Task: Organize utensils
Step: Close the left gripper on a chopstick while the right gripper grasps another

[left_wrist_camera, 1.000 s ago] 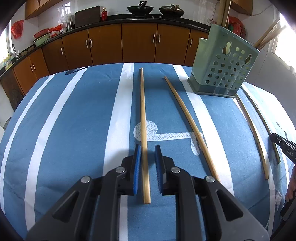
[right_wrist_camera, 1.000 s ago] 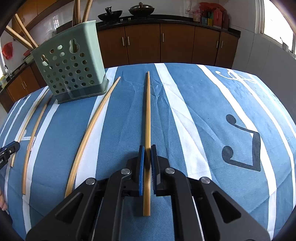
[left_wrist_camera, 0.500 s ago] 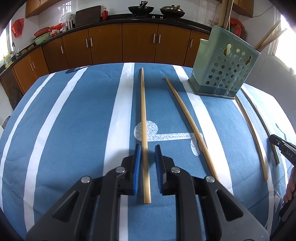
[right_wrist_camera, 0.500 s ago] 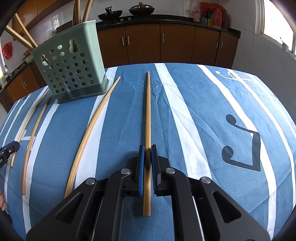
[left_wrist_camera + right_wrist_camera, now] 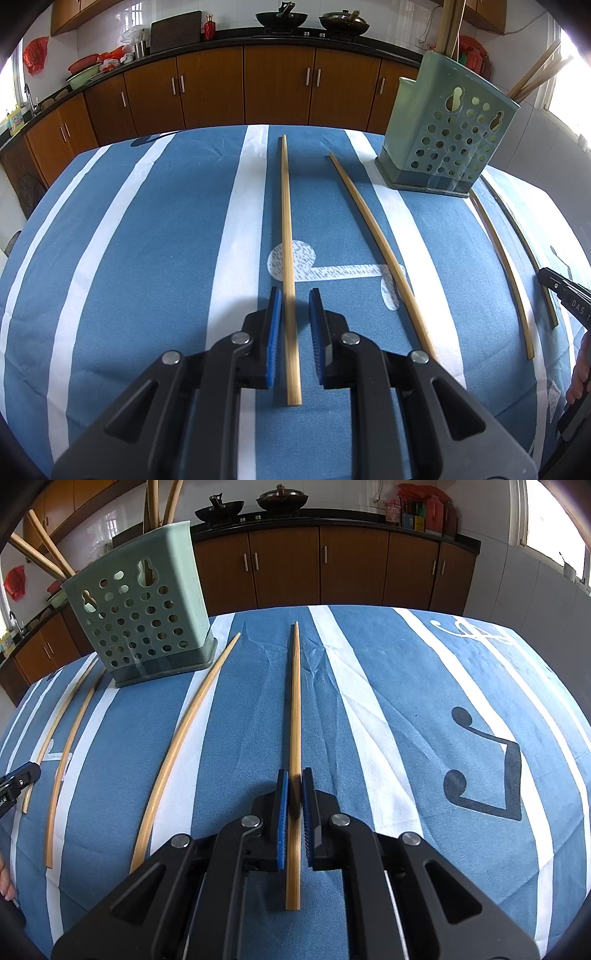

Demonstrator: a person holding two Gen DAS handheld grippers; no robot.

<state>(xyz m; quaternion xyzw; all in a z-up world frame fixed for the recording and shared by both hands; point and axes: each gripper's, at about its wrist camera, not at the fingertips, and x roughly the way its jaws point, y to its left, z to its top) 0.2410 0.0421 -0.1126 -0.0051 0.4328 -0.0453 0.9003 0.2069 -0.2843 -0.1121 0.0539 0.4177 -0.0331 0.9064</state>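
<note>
Two chopsticks framed, nothing changed over the last second.
We hold the left hand-held gripper (image 5: 295, 306) narrowly open around one chopstick (image 5: 286, 236) lying on the bench (image 5: 110, 258); the right hand-held gripper (image 5: 291, 786) pinches another chopstick (image 5: 294, 709), not yet lifted. Three more chopsticks lie beside the green holder (image 5: 144, 605), well clear of both paths.

Left tool (image 5: 295, 306) straddles a chopstick (image 5: 286, 236) with slack at both pads; open cloth-covered bench (image 5: 147, 240) lies to its left, a second chopstick (image 5: 373, 236) close on its right. Green holder (image 5: 443, 147) stands far right, blocking that corner. Right tool (image 5: 293, 786) has bare bench (image 5: 406, 701) to its right, a curved chopstick (image 5: 184, 734) to its left.
</note>
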